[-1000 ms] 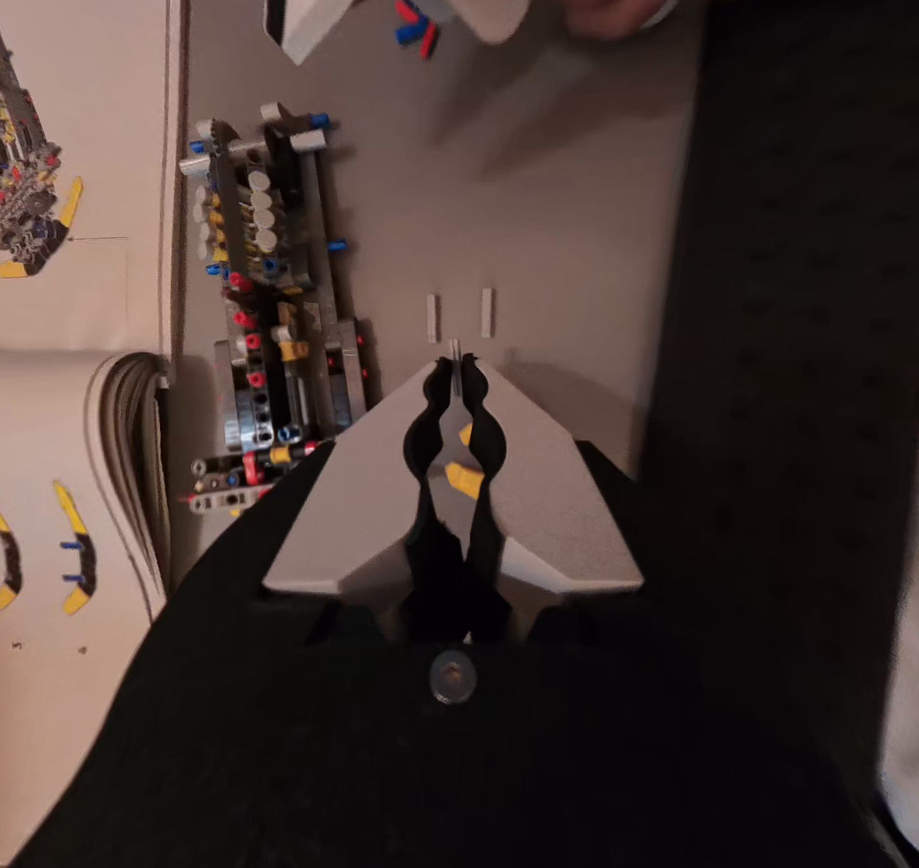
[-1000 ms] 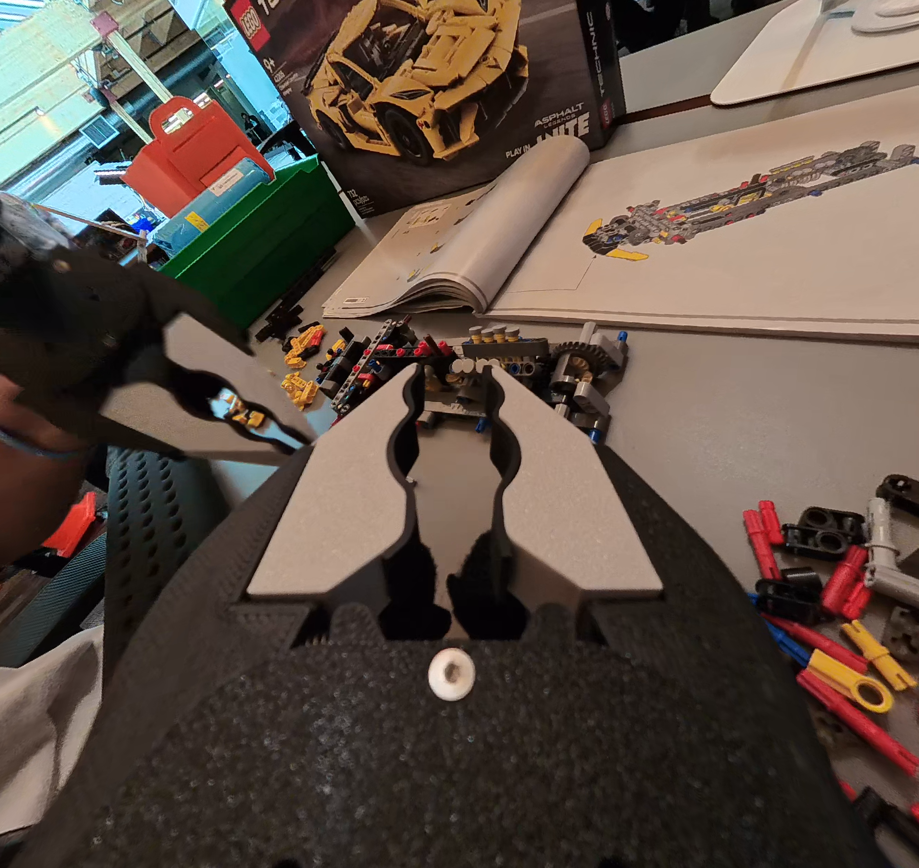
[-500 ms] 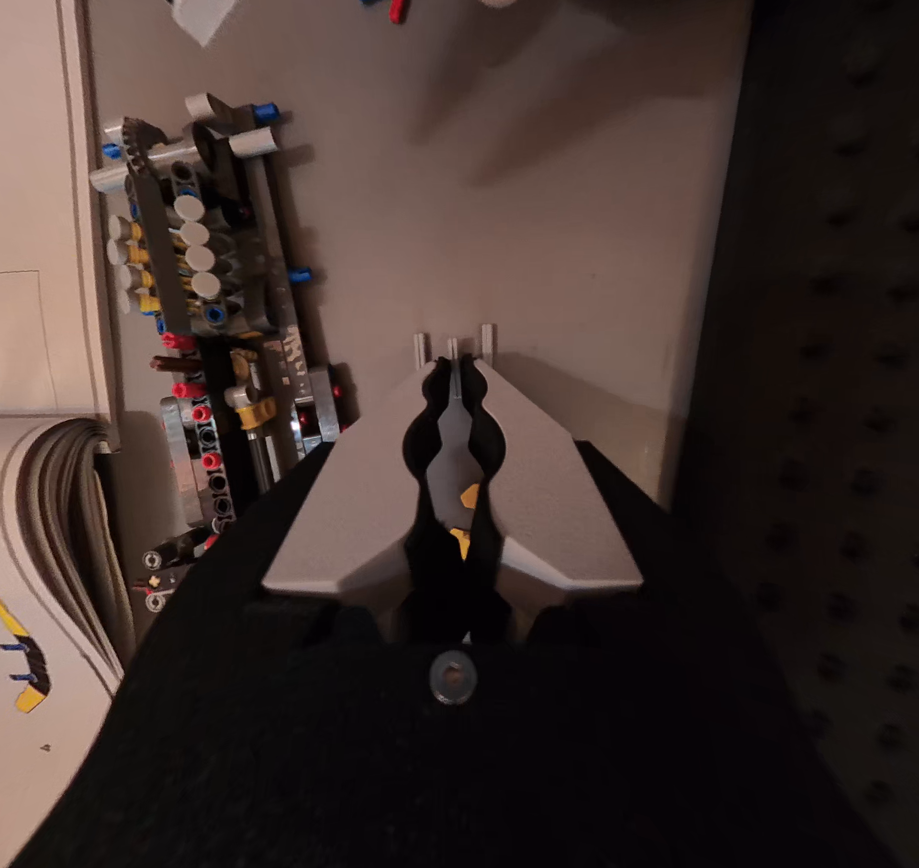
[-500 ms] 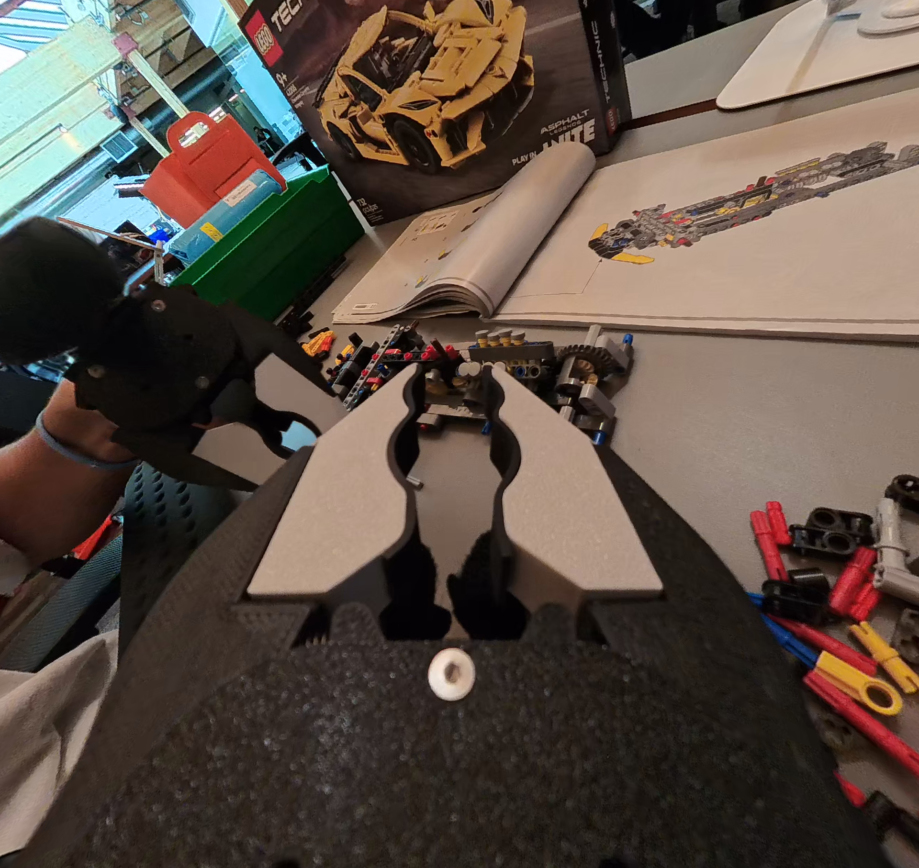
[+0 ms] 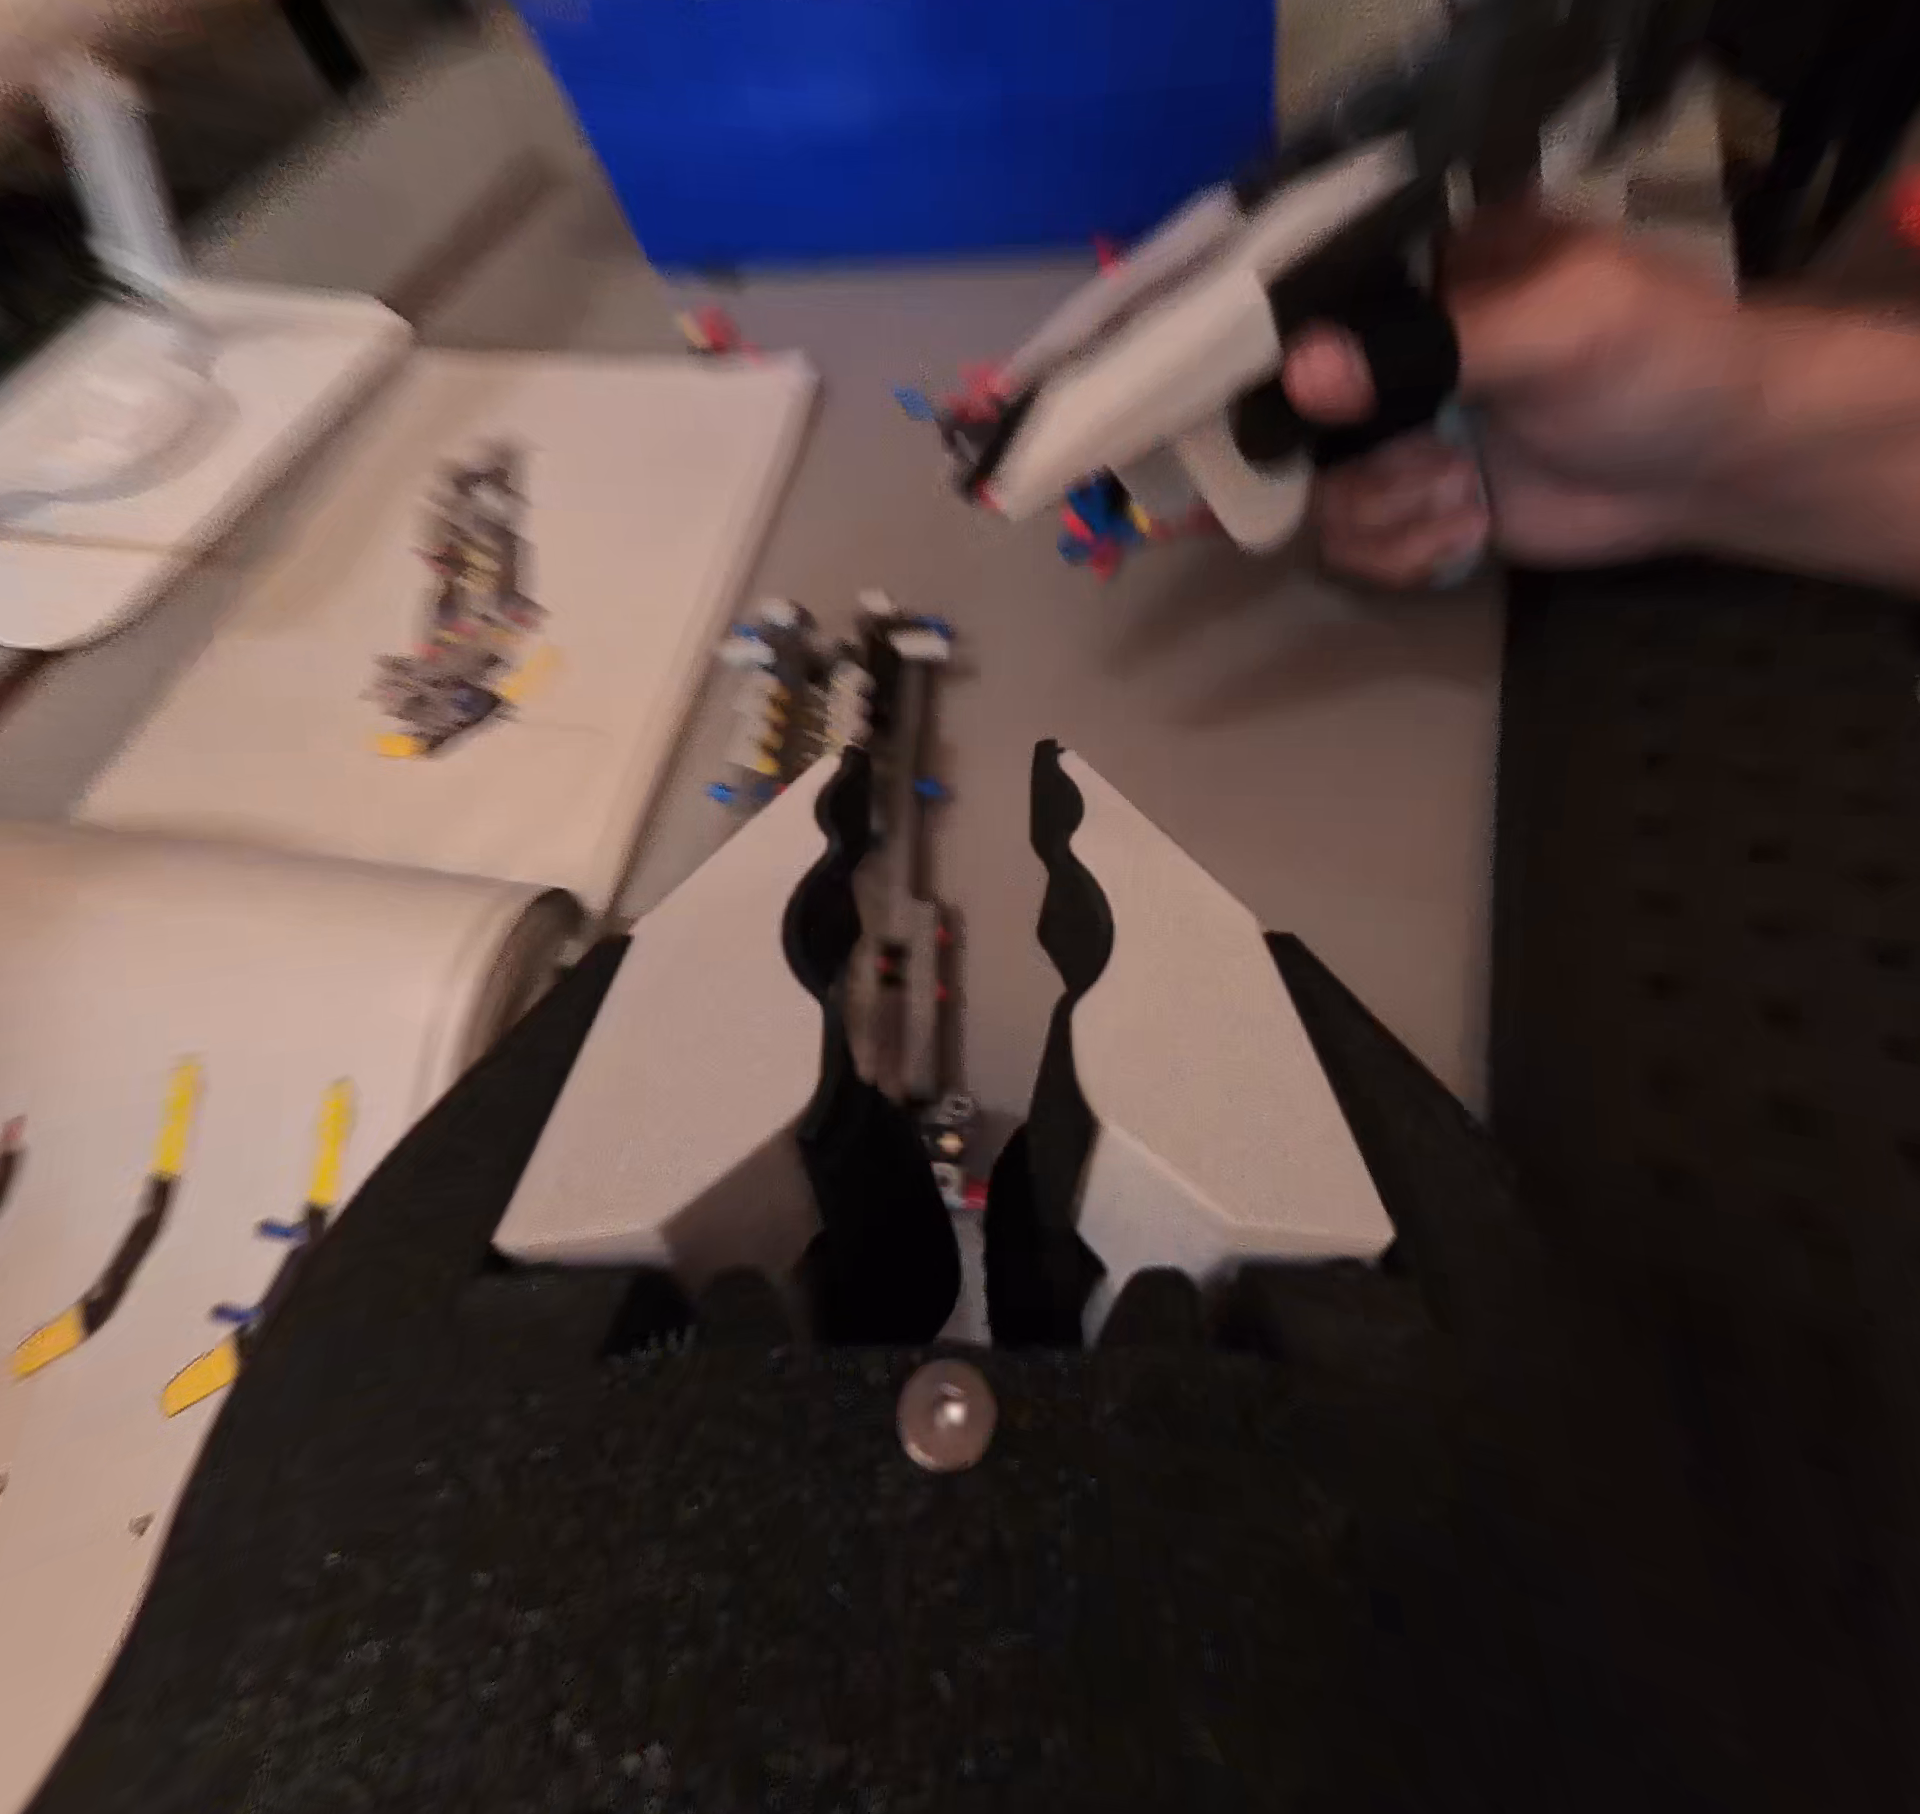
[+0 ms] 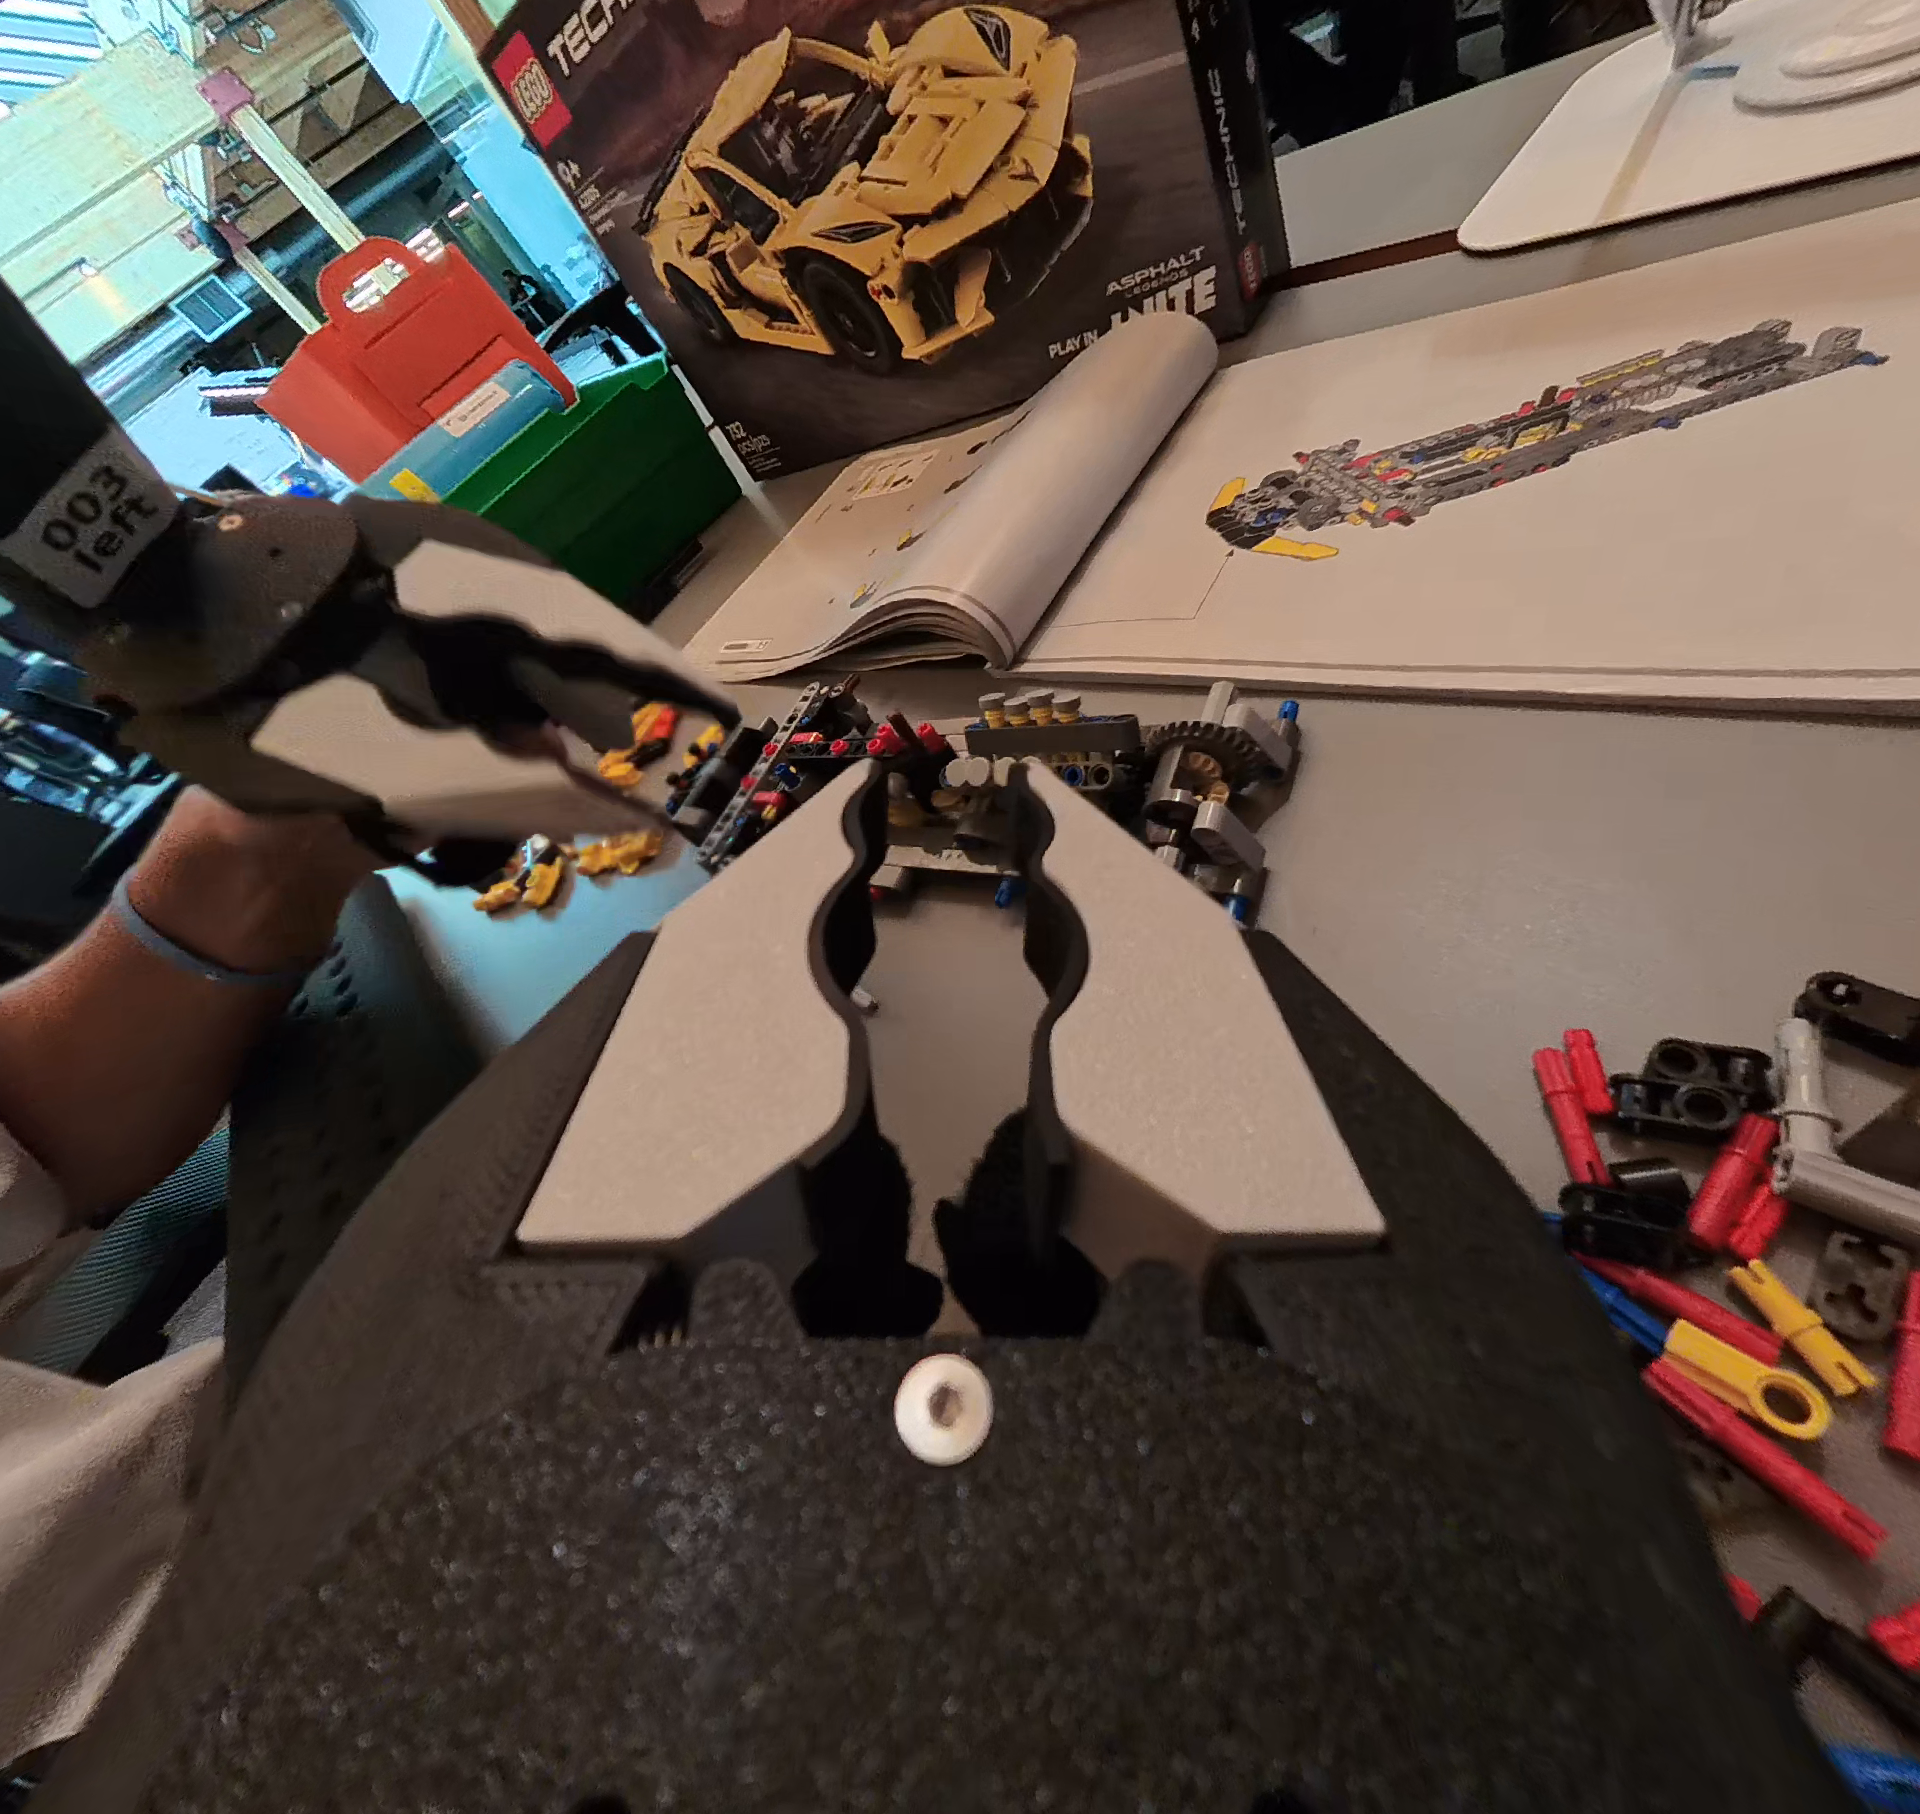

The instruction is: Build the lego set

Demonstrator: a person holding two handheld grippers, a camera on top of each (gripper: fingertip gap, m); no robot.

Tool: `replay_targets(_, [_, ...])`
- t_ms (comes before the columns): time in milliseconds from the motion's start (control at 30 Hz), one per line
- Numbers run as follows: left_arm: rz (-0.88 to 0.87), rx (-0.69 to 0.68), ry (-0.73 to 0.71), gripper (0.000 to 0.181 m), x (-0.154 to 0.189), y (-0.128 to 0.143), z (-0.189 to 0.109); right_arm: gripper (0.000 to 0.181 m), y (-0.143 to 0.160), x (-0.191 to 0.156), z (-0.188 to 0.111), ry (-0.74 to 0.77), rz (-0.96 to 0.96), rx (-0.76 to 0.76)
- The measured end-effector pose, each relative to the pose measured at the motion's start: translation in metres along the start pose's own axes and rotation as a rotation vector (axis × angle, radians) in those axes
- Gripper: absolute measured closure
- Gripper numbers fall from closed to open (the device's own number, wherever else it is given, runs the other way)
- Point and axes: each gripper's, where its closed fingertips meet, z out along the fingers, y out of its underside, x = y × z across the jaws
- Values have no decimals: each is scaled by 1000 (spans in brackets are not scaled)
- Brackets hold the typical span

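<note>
Grey car frame (image 6: 1039, 777) at our 12 o'clock is only partly built, loose pieces (image 6: 1714, 1245) wait, and both our left gripper (image 5: 940, 767) and right gripper (image 6: 945, 777) are spread apart, holding nothing.

Left gripper (image 5: 943, 762) now open, jaws well apart; a second ago they were pinched on a thin grey pin, which is no longer between them; its view is tilted up from a straight-down look to a forward, blurred one, taking in the open instruction book (image 5: 436, 621) and a blue bin (image 5: 935, 102); the half-built car frame (image 5: 894, 829) now runs between its fingers; in the right wrist view the left gripper (image 6: 675, 746) sits higher and further in, tips over the yellow pieces (image 6: 582, 860) beside the frame (image 6: 1039, 756); right gripper (image 6: 945, 777) now closer to the frame.
</note>
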Motion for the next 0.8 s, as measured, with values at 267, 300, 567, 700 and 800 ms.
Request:
replay_targets(267, [-233, 365, -350, 156, -107, -9, -86, 162, -4, 58, -61, 338, -119, -61])
replay_targets(300, [-264, 357, -386, 154, -117, -3, -90, 162, -6, 73, -73, 418, -154, -80])
replay_targets(567, [-329, 278, -497, 154, -139, 19, -92, 164, 16, 134, -144, 726, -207, -288])
replay_targets(700, [-290, 249, -493, 154, -132, 18, -86, 163, 32, 145, -161, 765, -160, -324])
replay_targets(800, [-263, 246, -503, 154, -130, 17, -85, 163, 39, 150, -165, 775, -139, -334])
